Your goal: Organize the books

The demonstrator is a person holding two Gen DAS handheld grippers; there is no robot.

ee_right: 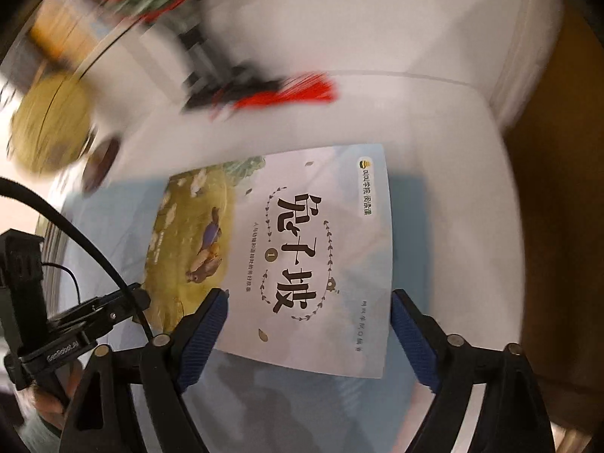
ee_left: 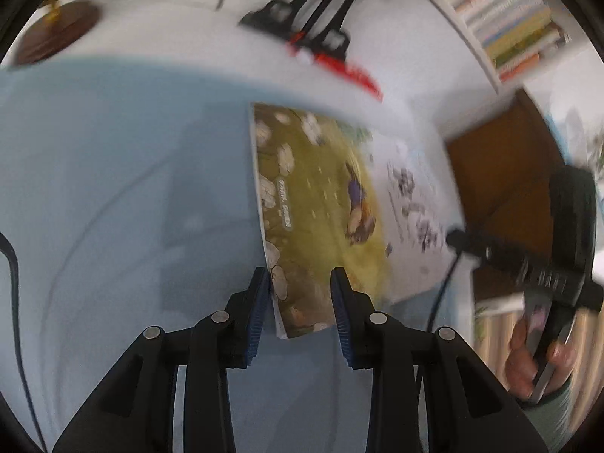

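A thin picture book (ee_right: pixel 287 249) with a pale blue and olive cover and large black characters lies flat on a light blue mat (ee_right: pixel 113 234). In the left wrist view the book (ee_left: pixel 321 207) lies ahead, and my left gripper (ee_left: pixel 300 294) is open with its blue pads at either side of the book's near corner. My right gripper (ee_right: pixel 309 328) is open wide above the book's near edge, holding nothing. The left gripper also shows at the lower left of the right wrist view (ee_right: pixel 94 317). The right gripper (ee_left: pixel 536 264) shows at the right of the left wrist view.
A row of shelved books (ee_left: pixel 509 19) stands at the upper right on a white shelf. A black and red stand (ee_left: pixel 324 37) sits beyond the mat. A brown wooden surface (ee_left: pixel 502 173) is at the right. A dark round base (ee_left: pixel 56 30) is at the upper left.
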